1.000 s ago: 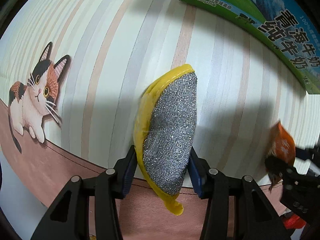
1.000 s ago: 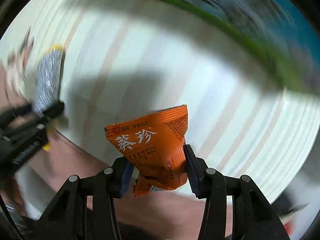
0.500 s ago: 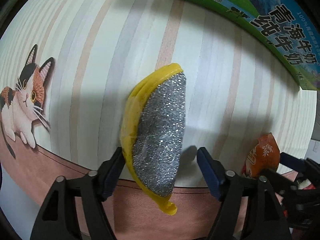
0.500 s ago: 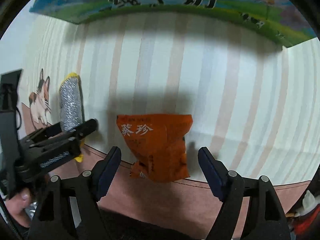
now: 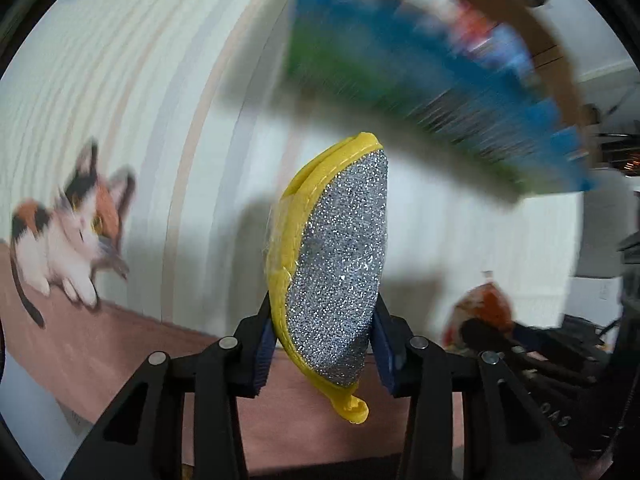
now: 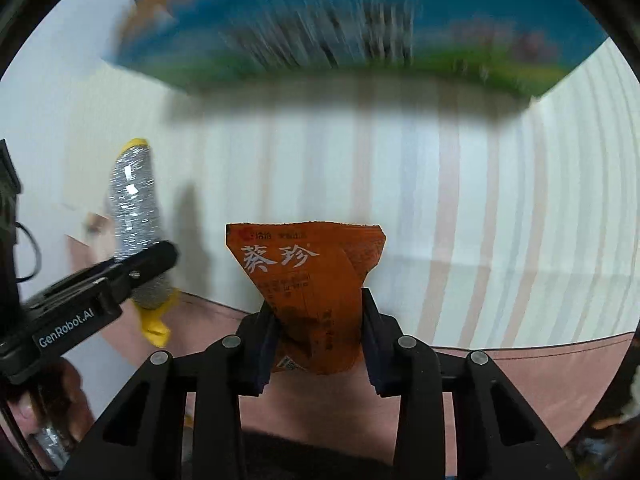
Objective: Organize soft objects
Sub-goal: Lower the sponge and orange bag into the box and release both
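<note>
My left gripper (image 5: 322,344) is shut on a yellow-rimmed silver scouring pad (image 5: 336,280), held upright above the striped tablecloth (image 5: 160,128). My right gripper (image 6: 318,340) is shut on an orange snack packet (image 6: 308,296) with white Chinese characters, also lifted off the cloth. In the right wrist view the pad (image 6: 134,220) and left gripper (image 6: 156,258) show at the left. In the left wrist view the packet (image 5: 486,306) shows blurred at the lower right.
A blue and green milk carton box (image 6: 360,28) stands at the back, blurred in both views (image 5: 440,80). A cat print (image 5: 68,232) is on the cloth at the left. A brown border (image 6: 540,380) runs along the cloth's near edge.
Half a second ago both grippers were open with the pad and packet lying on the cloth. Now both have shut on them and lifted them toward the box.
</note>
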Available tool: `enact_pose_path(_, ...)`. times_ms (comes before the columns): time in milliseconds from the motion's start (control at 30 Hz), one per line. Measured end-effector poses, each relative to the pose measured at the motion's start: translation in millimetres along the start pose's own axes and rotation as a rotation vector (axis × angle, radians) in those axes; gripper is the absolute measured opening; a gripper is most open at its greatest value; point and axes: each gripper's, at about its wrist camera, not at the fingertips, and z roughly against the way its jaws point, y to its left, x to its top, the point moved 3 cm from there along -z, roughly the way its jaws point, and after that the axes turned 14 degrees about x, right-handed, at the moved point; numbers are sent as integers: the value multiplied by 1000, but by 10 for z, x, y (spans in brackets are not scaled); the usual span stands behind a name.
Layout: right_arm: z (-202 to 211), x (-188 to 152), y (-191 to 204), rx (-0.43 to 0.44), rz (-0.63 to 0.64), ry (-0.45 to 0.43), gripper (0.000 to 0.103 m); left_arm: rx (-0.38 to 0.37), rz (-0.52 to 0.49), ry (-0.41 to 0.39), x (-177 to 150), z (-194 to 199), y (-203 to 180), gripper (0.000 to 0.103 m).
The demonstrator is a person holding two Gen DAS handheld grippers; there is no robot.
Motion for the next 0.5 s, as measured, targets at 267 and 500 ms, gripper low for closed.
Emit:
enact_pose_path(267,1088,659,551,200,23,-218,39,26,-179,-213,1136,1226,-451,39)
enact_pose_path(500,950,1527,448,213,-69,-255,39,169,-274,-90,2122,830,-695,39)
